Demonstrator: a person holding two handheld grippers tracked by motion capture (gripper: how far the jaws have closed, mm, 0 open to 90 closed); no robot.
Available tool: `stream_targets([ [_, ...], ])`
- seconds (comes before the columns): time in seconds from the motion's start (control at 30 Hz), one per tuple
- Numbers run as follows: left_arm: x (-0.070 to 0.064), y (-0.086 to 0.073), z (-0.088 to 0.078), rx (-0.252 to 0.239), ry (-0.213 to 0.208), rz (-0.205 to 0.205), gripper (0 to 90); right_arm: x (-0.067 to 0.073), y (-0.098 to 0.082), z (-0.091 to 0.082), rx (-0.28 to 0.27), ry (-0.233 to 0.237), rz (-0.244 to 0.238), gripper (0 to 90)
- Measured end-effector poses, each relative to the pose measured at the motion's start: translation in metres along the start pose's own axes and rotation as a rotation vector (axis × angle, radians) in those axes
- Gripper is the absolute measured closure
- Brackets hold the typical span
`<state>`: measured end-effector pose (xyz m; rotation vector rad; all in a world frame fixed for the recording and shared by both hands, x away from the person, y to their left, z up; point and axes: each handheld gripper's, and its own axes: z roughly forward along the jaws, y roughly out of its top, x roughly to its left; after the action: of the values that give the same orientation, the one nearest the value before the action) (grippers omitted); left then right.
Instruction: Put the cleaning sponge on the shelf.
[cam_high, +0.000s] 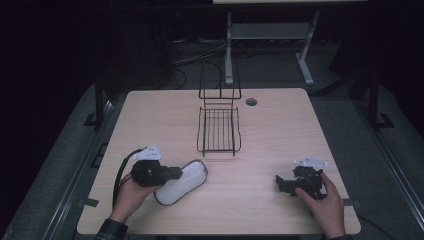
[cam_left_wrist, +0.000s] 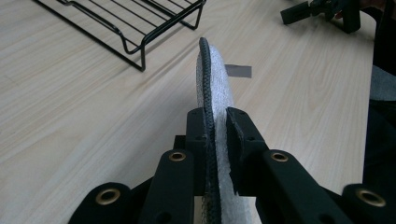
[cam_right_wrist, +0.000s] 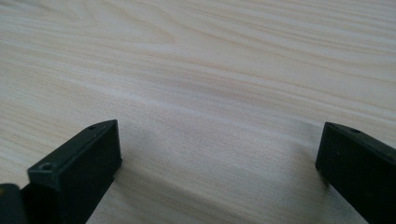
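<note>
Plainly, writing: none legible on any item; a small grey tape strip (cam_left_wrist: 238, 71) on the table carries no readable marks.
Slipper: white slipper (cam_high: 182, 181) with dark piping round its rim, lying at the near left of the table (cam_high: 280, 130), just in front of the left gripper.
Slipper axis: in the high view its long axis runs on a diagonal, one end toward the near left edge, the other toward the rack; which end is toe or heel I cannot tell.
Slipper in left gripper view: seen edge-on (cam_left_wrist: 215, 88), stretching straight away from the jaws.
Slipper material: soft, nubbly white fabric; braided dark cord edge; flat, rounded oval outline.
Left gripper: left gripper (cam_left_wrist: 218, 135) clamped on the slipper's edge, jaws pressing either side of the fabric and cord.
Right gripper: right gripper (cam_right_wrist: 219, 163) with jaws wide apart, nothing between them, over bare wood at the near right; its hand (cam_high: 325, 205) grips it from behind.
Rack: black wire rack (cam_high: 218, 131), thin parallel bars, upright back frame, mid-table beyond the slipper, well apart from it.
Table: pale wood-grain top, rounded corners, a round hole (cam_high: 251, 102) near the far edge.
</note>
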<state>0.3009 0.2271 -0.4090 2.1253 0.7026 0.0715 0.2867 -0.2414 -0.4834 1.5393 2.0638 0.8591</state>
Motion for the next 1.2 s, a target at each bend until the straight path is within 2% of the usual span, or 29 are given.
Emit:
stream_targets([
  [0.43,-0.002,0.009,-0.003,-0.017,-0.021,0.008,80.9,0.0,0.0,0.0,0.0,0.0,-0.001,0.0],
  [0.67,-0.003,0.015,-0.005,-0.028,-0.029,-0.001,81.2,0.0,0.0,0.0,0.0,0.0,-0.001,0.0],
  [1.2,0.006,0.035,-0.008,-0.054,-0.031,-0.002,81.1,0.0,0.0,0.0,0.001,0.0,-0.002,0.0],
])
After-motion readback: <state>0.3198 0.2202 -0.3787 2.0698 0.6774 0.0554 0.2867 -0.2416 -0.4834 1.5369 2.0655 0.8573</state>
